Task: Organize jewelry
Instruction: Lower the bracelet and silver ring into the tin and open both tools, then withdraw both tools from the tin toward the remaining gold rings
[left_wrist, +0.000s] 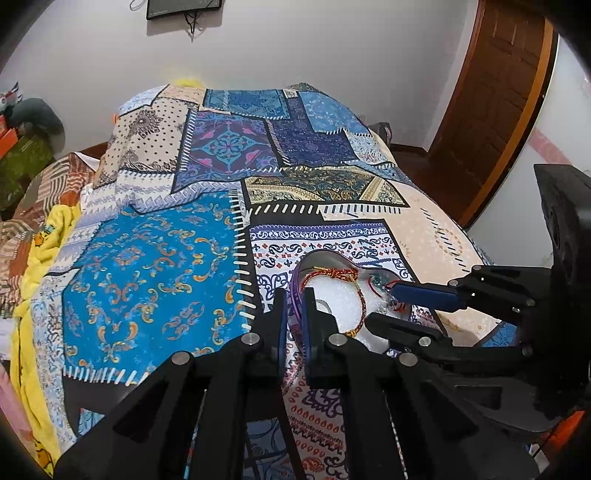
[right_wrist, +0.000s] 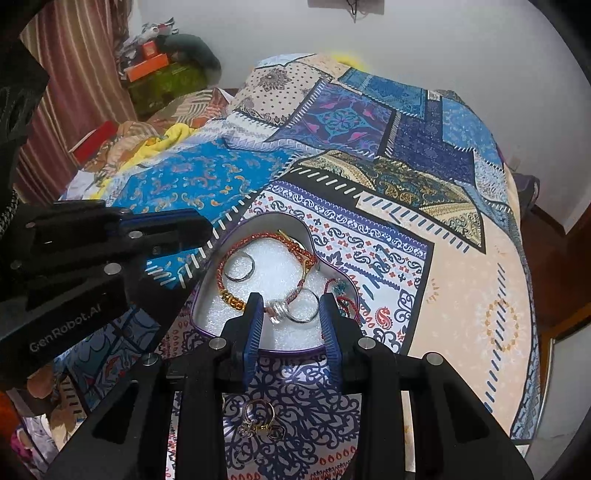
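A heart-shaped purple tin (right_wrist: 207, 284) with white foam lining lies on the patchwork bedspread. It holds a red braided bracelet (right_wrist: 258, 240), two silver rings (right_wrist: 240, 266) (right_wrist: 303, 305) and a silver charm (right_wrist: 277, 309). My left gripper (left_wrist: 294, 317) is shut on the tin's purple rim (left_wrist: 295, 295). My right gripper (right_wrist: 291, 314) is open over the tin's near edge, its fingers on either side of the charm and one ring. A red thread bracelet (right_wrist: 341, 295) hangs over the tin's right rim. Loose rings (right_wrist: 260, 421) lie on the bedspread below my right gripper.
The patchwork bedspread (left_wrist: 155, 266) covers the bed. A yellow cloth (left_wrist: 40, 251) and piled fabrics lie at the left. Boxes (right_wrist: 147, 62) stack by the curtain. A wooden door (left_wrist: 495, 92) stands to the right.
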